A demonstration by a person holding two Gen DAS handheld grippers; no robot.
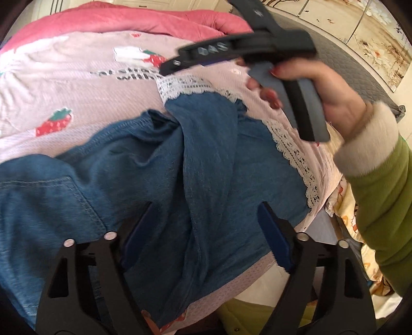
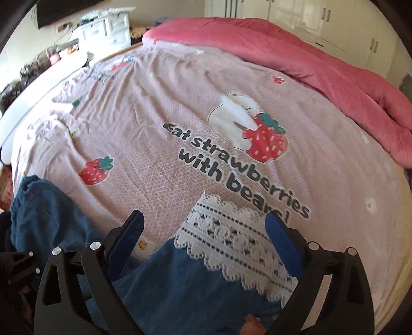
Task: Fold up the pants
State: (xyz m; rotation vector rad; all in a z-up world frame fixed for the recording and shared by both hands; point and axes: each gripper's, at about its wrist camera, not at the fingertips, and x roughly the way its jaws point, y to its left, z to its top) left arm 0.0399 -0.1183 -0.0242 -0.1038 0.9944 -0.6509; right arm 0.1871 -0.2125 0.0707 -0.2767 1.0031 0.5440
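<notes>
Blue denim pants [image 1: 211, 159] with white lace hems [image 1: 185, 87] lie crumpled on the pink printed bed sheet [image 1: 64, 85]. My left gripper [image 1: 206, 232] hovers over the middle of the pants, jaws open, with nothing pinched between the pads. A hand [image 1: 322, 87] in a green sleeve holds the other gripper above the far lace hem. In the right wrist view, my right gripper [image 2: 204, 221] stands wide open over one lace hem [image 2: 226, 244] of a pant leg [image 2: 193, 283], gripping nothing. Another bunch of denim [image 2: 43, 206] lies to the left.
A thick pink quilt [image 2: 322, 77] is bunched along the far side of the bed. White drawers [image 2: 105, 31] and wardrobe doors [image 2: 322, 20] stand beyond it. The bed edge falls away at the right, with a grey mat [image 1: 347, 64] on the floor.
</notes>
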